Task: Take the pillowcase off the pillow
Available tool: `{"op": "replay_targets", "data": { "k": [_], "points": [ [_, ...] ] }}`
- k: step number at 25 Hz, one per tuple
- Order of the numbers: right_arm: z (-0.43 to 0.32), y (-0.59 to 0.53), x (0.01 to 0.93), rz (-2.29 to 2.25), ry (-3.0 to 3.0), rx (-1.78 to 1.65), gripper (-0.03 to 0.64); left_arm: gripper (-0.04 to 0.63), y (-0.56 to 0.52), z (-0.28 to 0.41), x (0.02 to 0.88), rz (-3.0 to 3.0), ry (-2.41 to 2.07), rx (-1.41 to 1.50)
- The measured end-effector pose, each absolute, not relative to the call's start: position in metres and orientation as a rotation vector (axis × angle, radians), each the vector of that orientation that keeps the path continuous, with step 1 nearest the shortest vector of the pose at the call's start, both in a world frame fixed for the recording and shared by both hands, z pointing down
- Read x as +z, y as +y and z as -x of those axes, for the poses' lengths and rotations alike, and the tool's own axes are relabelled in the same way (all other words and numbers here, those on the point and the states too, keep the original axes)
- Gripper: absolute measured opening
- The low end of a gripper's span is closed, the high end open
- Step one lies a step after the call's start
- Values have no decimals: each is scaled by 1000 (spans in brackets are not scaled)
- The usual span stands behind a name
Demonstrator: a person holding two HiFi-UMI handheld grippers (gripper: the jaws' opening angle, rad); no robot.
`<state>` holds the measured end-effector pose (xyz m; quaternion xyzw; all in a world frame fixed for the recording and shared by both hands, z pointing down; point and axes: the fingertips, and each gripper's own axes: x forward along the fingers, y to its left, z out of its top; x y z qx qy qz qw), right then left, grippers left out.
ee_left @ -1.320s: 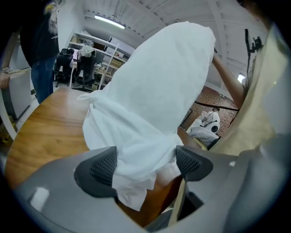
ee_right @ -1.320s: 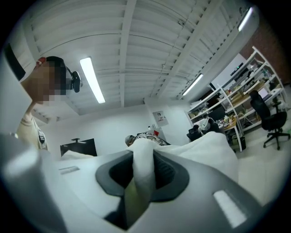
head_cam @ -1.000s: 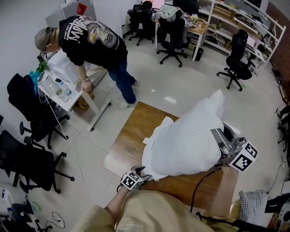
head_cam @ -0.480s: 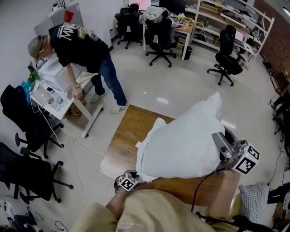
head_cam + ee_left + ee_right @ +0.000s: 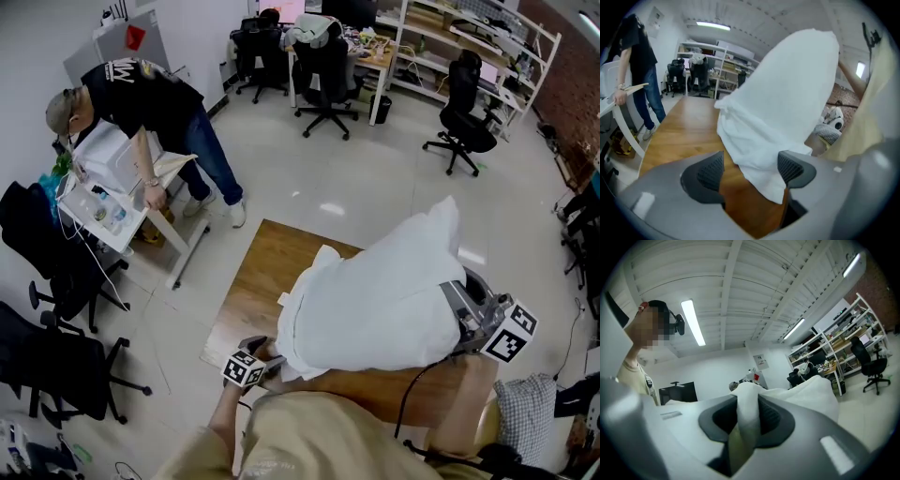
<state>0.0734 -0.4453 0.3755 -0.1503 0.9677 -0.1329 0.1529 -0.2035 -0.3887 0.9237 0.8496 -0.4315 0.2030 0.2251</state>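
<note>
The white pillow in its pillowcase point(image 5: 375, 291) is held up, tilted, over the wooden table point(image 5: 267, 272). My right gripper point(image 5: 461, 317) is at its right end; the right gripper view shows the jaws point(image 5: 747, 416) shut on a fold of the white fabric. My left gripper point(image 5: 265, 353) is at the near left corner, beside the case's loose hem point(image 5: 292, 349). Its jaws point(image 5: 752, 168) have just been opening and stand open. The hem's corner point(image 5: 759, 178) hangs between the pads, next to the right one, and is not pinched.
A person in a black shirt point(image 5: 141, 98) bends over a white table point(image 5: 103, 202) at the back left. Black office chairs point(image 5: 56, 253) stand at the left and at the back point(image 5: 323, 66). Shelving point(image 5: 469, 37) lines the far wall. A checked cushion point(image 5: 523, 403) lies at the lower right.
My left gripper has slid left, a little away from the pillowcase hem. The pillow and my right gripper have hardly moved. The person at the back left has shifted further left.
</note>
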Motion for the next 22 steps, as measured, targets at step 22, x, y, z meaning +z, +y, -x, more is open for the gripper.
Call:
{"op": "replay_targets", "data": {
  "k": [22],
  "points": [
    [-266,-473,579,1428,2732,-554,168,497,-442,193,808,-2650,-977,328]
  ]
}}
